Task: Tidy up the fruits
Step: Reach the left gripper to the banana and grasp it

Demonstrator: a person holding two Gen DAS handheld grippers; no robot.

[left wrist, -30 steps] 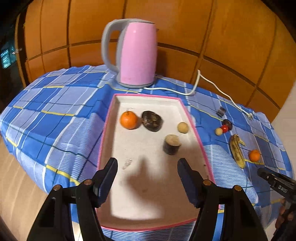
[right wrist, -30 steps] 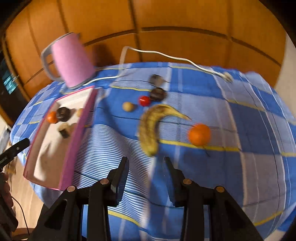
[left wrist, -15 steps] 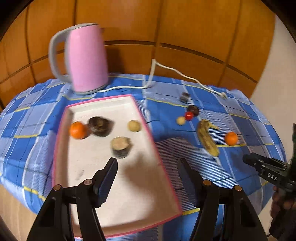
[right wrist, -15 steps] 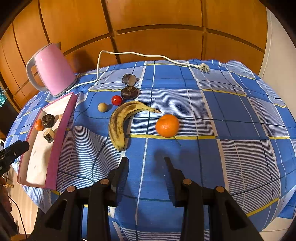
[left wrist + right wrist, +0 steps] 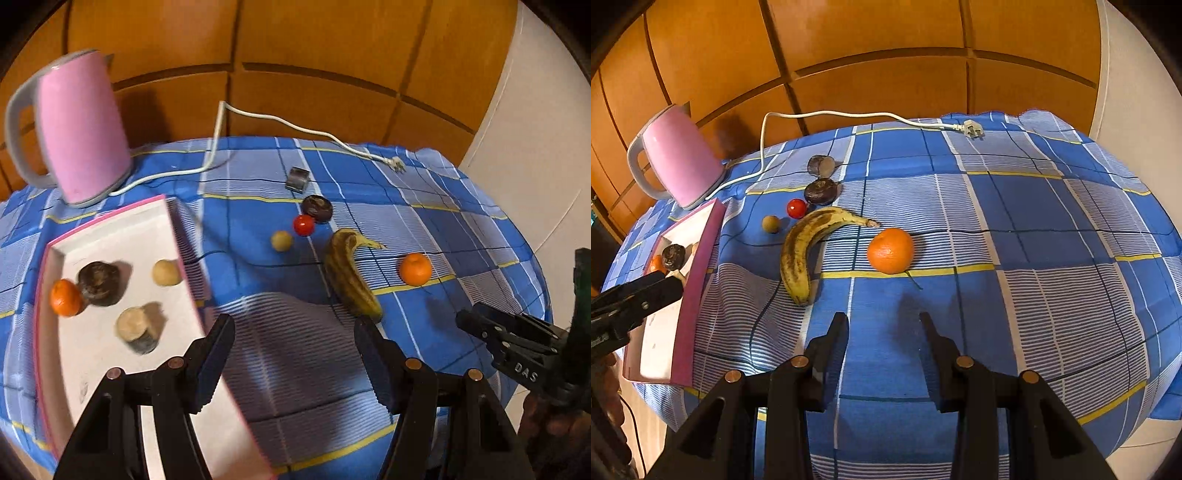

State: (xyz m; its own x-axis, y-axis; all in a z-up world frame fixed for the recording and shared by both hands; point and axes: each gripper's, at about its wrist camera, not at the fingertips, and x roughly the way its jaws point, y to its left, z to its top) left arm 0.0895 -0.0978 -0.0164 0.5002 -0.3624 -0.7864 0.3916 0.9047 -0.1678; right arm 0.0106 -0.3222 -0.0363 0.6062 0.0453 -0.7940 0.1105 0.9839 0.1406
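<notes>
A pink-rimmed white tray [image 5: 110,229] [image 5: 701,251] lies at the left and holds an orange [image 5: 65,298], a dark fruit [image 5: 99,283], a tan ball [image 5: 167,272] and a cut piece [image 5: 136,328]. On the blue checked cloth lie a spotted banana [image 5: 809,247] [image 5: 349,273], an orange [image 5: 890,250] [image 5: 415,268], a red tomato [image 5: 796,208], a tan ball [image 5: 771,223] and two dark fruits [image 5: 820,191] [image 5: 820,165]. My left gripper [image 5: 295,332] is open and empty above the tray's right edge. My right gripper [image 5: 882,328] is open and empty just in front of the orange.
A pink kettle [image 5: 81,125] [image 5: 677,155] stands at the back left, its white cord [image 5: 849,116] and plug [image 5: 973,129] running along the back of the cloth. Wooden panels stand behind. The table edge drops off at the right and front.
The left gripper swung right, from over the tray toward the loose fruit. The right gripper steadied facing the banana and orange, slightly nearer. Both stayed open.
</notes>
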